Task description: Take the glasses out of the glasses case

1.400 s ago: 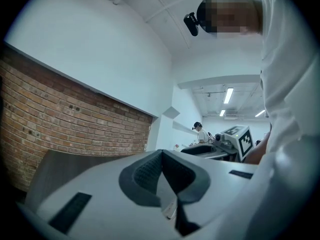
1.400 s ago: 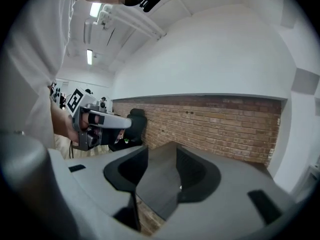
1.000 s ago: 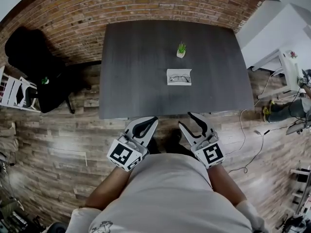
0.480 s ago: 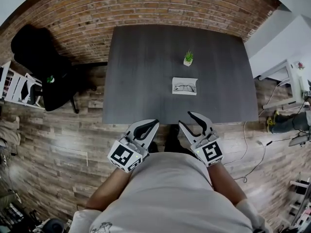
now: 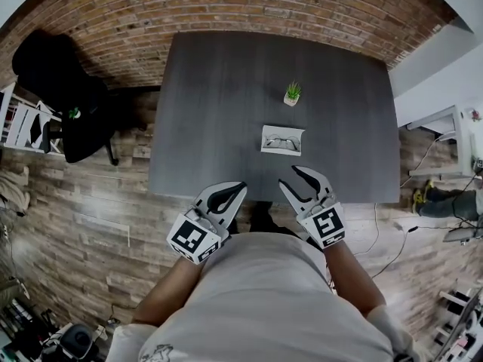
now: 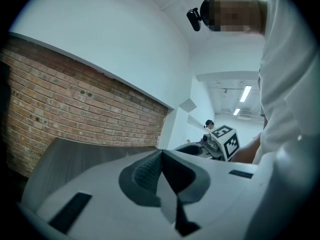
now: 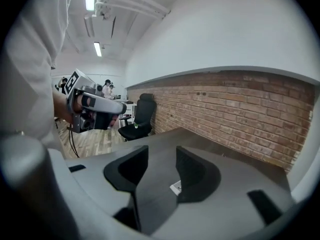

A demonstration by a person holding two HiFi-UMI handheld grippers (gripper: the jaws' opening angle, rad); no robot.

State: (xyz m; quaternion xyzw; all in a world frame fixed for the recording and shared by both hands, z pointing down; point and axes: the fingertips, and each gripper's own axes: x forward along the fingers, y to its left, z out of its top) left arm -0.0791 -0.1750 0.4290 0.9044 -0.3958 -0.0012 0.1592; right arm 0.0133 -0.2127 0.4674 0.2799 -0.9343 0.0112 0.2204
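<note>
Since the glasses case (image 5: pixel 282 140) lies crosswise, my spread right gripper (image 5: pixel 296 179) sits nearer it than my pressed-together left gripper (image 5: pixel 235 191).

No readable text, brand or number: left cube (image 5: pixel 193 240) on the left hand-held gripper (image 5: pixel 239 186) and right cube (image 5: pixel 326 225) on the right hand-held gripper (image 5: pixel 287 179) show only black-and-white square code patterns, and the shirt print (image 5: pixel 157 351) is too small to read.
</note>
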